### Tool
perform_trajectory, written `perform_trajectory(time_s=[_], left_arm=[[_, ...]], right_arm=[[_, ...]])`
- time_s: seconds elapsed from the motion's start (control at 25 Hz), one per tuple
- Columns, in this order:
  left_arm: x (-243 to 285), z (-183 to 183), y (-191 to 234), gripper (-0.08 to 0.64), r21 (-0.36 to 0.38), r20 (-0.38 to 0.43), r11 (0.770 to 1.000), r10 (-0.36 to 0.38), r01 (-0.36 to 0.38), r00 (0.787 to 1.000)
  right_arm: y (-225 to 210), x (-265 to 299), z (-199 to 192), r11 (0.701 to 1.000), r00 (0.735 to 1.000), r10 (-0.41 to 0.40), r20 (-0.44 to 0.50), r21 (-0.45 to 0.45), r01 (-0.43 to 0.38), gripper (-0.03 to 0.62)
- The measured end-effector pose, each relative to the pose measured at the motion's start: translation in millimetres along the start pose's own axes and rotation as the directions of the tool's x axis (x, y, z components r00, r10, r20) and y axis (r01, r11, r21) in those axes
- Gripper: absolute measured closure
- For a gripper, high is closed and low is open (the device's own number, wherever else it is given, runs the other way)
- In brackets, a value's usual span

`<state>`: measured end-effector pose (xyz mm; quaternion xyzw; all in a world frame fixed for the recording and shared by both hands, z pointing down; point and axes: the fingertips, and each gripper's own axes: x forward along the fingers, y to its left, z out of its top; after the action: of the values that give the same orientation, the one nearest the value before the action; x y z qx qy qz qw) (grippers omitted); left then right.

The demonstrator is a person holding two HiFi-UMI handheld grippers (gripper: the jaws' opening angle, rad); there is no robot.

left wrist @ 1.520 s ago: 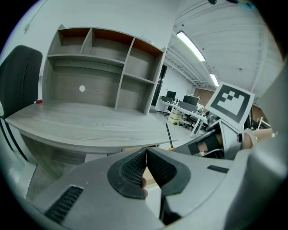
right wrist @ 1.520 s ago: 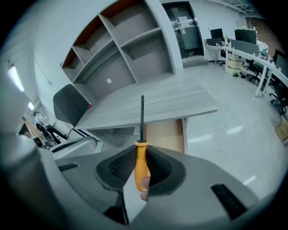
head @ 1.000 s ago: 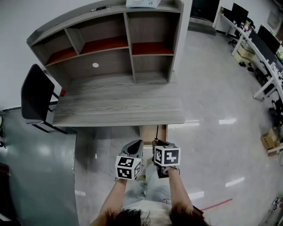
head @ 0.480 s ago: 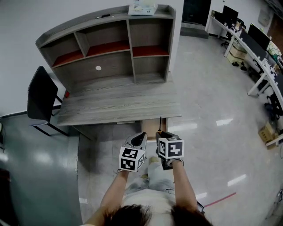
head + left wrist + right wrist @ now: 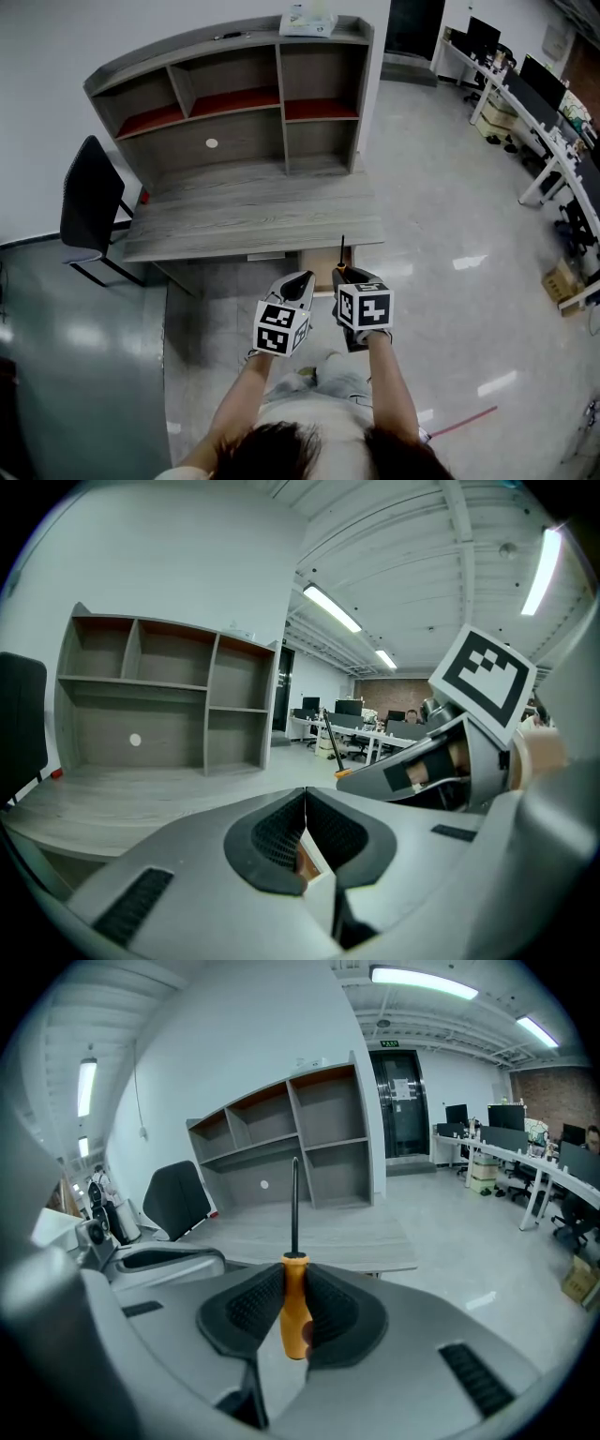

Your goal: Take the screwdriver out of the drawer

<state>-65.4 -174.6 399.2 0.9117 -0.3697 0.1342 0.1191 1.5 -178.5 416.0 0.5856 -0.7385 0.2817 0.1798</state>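
The screwdriver (image 5: 294, 1309) has an orange handle and a thin black shaft that points up and away towards the desk. My right gripper (image 5: 294, 1288) is shut on the handle. In the head view the screwdriver (image 5: 342, 251) sticks out ahead of the right gripper (image 5: 343, 275), above the open drawer (image 5: 321, 266) under the desk's front edge. My left gripper (image 5: 301, 279) hangs just to its left, jaws shut with nothing between them (image 5: 305, 810). The left gripper view also shows the right gripper (image 5: 441, 771) close by.
The grey desk (image 5: 253, 220) carries a hutch of open shelves (image 5: 234, 94) with a box (image 5: 307, 21) on top. A black chair (image 5: 89, 211) stands at its left end. Office tables with monitors (image 5: 534, 94) line the far right, over glossy floor.
Both grippers have risen together and moved a little towards the desk, the right one carrying the screwdriver up from the drawer. The jaws have kept their state.
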Motion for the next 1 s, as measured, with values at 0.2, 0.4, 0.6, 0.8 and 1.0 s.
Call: perform_trajectory(time_s=[0.2, 0.4, 0.6, 0.8, 1.0], left_arm=[[1.8, 9.1, 1.0, 0.543, 0.016, 0.006, 1.000, 0.000, 0.000, 1.000], [2.5, 18.5, -0.4, 0.543, 0.024, 0.024, 1.000, 0.010, -0.011, 1.000], [-2.3, 24.9, -13.1, 0.543, 0.025, 0.040, 0.999, 0.039, -0.040, 0.998], [-11.3, 27.6, -34.1, 0.543, 0.026, 0.050, 0.997, 0.068, -0.070, 0.996], [-17.7, 30.3, -58.7, 0.543, 0.026, 0.065, 0.995, 0.093, -0.095, 0.993]], right_arm=[[2.7, -1.8, 8.8, 1.000, 1.000, 0.000, 0.029, -0.028, 0.001, 0.506], [3.6, -5.9, 15.3, 0.998, 0.998, 0.019, 0.054, -0.055, -0.016, 0.506], [-0.4, -23.4, 16.1, 0.996, 0.996, 0.028, 0.087, -0.083, -0.021, 0.506], [-5.2, -46.2, 7.6, 0.994, 0.994, 0.043, 0.100, -0.107, -0.032, 0.506], [-11.7, -69.7, -0.4, 0.989, 0.992, 0.066, 0.112, -0.138, -0.050, 0.506]])
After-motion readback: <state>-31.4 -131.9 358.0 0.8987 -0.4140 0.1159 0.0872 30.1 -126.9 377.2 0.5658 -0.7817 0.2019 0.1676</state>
